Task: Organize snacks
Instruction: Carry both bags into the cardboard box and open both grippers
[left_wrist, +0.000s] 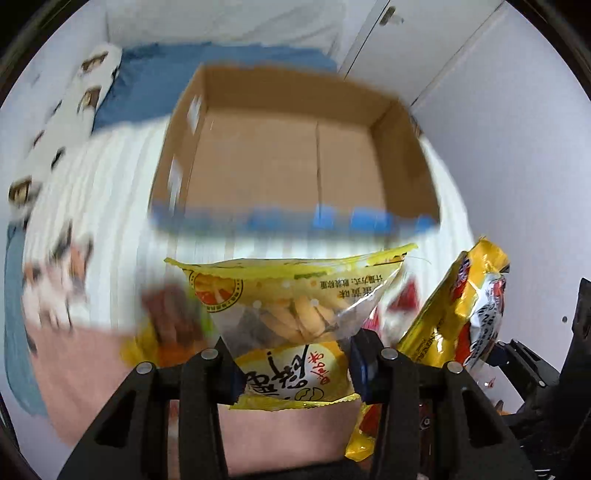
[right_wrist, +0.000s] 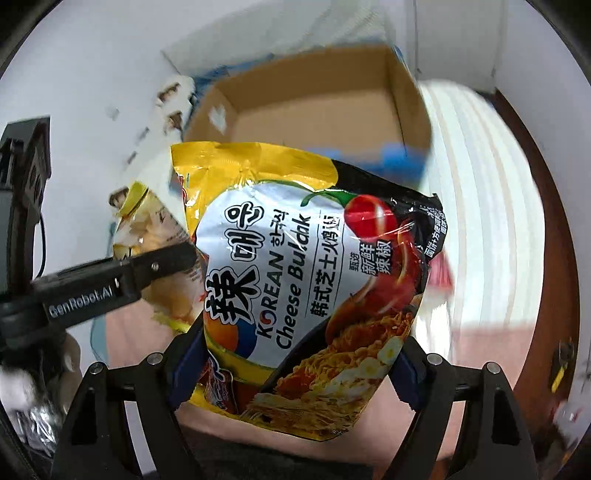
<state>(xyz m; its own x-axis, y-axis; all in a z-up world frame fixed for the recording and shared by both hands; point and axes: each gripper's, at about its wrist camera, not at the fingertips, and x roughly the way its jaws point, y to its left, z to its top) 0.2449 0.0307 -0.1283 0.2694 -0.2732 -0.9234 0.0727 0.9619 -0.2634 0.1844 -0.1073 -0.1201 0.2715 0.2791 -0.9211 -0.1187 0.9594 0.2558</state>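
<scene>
Carry step, both hands loaded. Left gripper (left_wrist: 293, 363) clamps a yellow biscuit bag (left_wrist: 291, 295); right gripper (right_wrist: 295, 363) spans wide around a Cheese Buldak noodle pack (right_wrist: 310, 280). Both hang before the empty cardboard box (left_wrist: 295, 162). Next, probably: reach over the rim, release inside.

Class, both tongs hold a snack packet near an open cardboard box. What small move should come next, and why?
Probably carry both packets forward over the cardboard box. The left tongs grip the yellow biscuit bag, the right tongs grip the noodle packet, and the box looks empty just beyond them.
</scene>
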